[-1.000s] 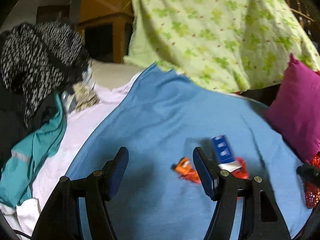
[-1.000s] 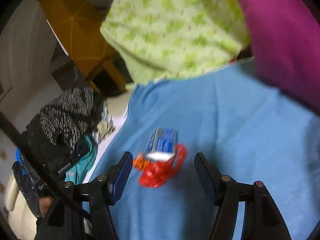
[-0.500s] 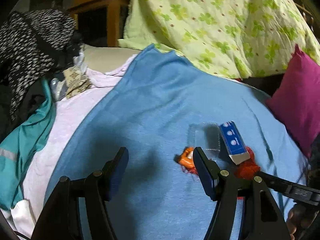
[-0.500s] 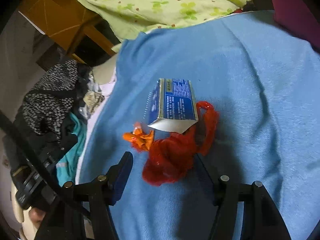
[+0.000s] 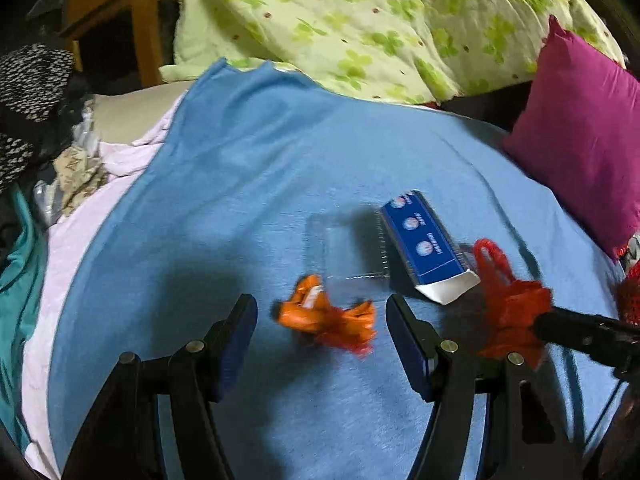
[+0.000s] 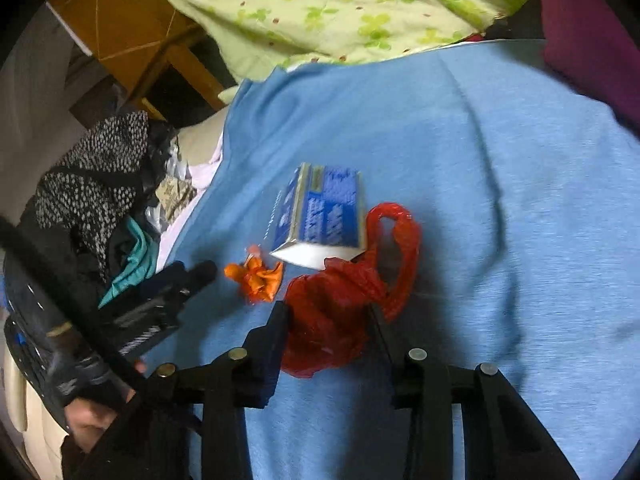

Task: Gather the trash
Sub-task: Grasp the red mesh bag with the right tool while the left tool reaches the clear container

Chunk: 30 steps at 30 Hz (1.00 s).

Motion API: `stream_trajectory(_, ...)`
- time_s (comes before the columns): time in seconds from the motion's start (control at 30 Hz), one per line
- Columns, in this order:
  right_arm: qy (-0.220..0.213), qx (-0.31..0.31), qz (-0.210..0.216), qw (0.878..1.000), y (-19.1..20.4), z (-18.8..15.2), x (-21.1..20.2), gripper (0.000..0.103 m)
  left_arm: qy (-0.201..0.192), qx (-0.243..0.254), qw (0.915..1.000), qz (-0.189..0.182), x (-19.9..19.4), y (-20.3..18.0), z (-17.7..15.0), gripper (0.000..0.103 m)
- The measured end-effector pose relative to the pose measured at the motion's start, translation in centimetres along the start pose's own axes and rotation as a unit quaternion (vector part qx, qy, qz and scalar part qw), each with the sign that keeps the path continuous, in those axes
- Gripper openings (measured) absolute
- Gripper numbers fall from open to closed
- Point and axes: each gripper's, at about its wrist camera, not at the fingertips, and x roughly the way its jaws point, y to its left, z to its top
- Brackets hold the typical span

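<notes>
Left wrist view, far left: a heap of clothes (image 5: 28, 128) in speckled black-and-white, teal and pale pink cloth lies at the edge of the bed.
Bedding: a wide blue fabric sheet (image 5: 248, 184) covers the middle, with a light green clover-print quilt (image 5: 360, 24) bunched behind it and a magenta cushion (image 5: 580, 132) at the right.
Left gripper (image 5: 320, 330): its jaws stand wide apart, low over the sheet, pressing on nothing.
Crumpled orange wrapper (image 5: 326, 318): it lies on the sheet in the gap between the left gripper's fingers (touching neither, as far as shows).
Clear plastic tray (image 5: 344, 248): nearly see-through, flat on the sheet just behind the wrapper.
Blue and white cardboard box (image 5: 428, 246): it lies on its side just right of the tray, open end toward the camera.
Crumpled red plastic bag (image 5: 508, 312): right of the box, with the other gripper's black finger against it.
Right wrist view, left side: the left gripper (image 6: 172, 300) shows, with a person's hand (image 6: 92, 416) behind it.
Right gripper (image 6: 326, 320): jaws closing, narrow, with the red plastic bag (image 6: 336, 320) bunched between them and both pads against it.
</notes>
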Motion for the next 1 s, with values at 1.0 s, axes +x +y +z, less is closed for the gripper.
stream_trajectory(1.0,-0.068,0.005,0.003,0.998,-3.1,-0.6,-8.3,0.041,0.002,0.009,0.9997,0.023,3.4,-2.8,3.8,0.044)
